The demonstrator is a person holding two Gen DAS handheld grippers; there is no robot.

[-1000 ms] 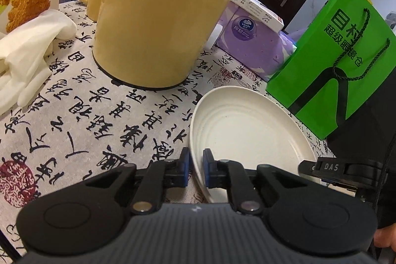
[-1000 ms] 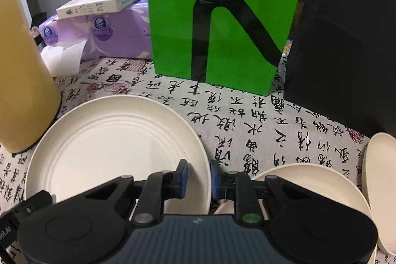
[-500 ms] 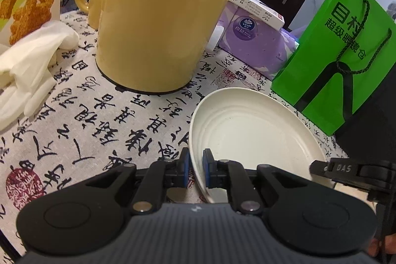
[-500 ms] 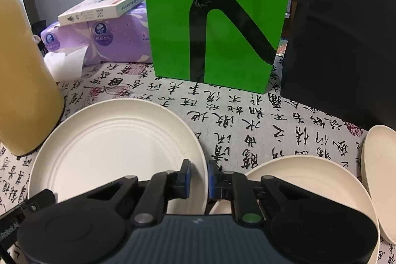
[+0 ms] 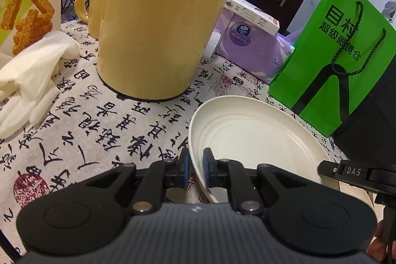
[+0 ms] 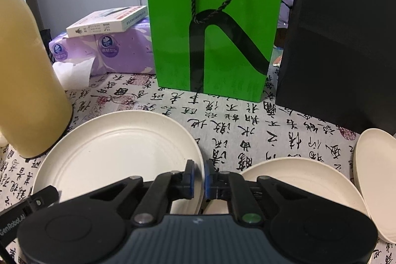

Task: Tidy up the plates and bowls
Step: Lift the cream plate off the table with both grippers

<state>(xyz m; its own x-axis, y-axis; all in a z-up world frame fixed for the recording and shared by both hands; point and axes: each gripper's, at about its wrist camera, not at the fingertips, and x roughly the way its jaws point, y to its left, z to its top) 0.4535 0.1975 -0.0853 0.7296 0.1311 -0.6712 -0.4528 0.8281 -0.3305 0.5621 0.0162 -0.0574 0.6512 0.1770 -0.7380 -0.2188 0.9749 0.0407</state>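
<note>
A cream plate [image 5: 259, 140] lies tilted on the calligraphy-print tablecloth [image 5: 86, 120], its left edge lifted. My left gripper [image 5: 195, 170] is shut on that left rim. In the right wrist view the same plate [image 6: 118, 152] fills the lower left, and my right gripper [image 6: 198, 177] has its jaws closing onto the plate's right rim, which sits pinched between the blue pads. A second cream plate [image 6: 297, 184] lies just right of that gripper. A third cream dish [image 6: 373, 177] sits at the far right edge.
A tall yellow jug [image 5: 160, 29] stands close behind the held plate, with a yellow mug [image 5: 91, 9] beyond it. A green paper bag [image 6: 212, 29] and a black box [image 6: 346, 41] stand at the back. Purple tissue packs [image 5: 247, 51] and a white glove [image 5: 32, 81] lie nearby.
The right gripper's jaws have narrowed onto the plate's right rim. The left gripper keeps its hold on the left rim, and its view has tilted up slightly.
</note>
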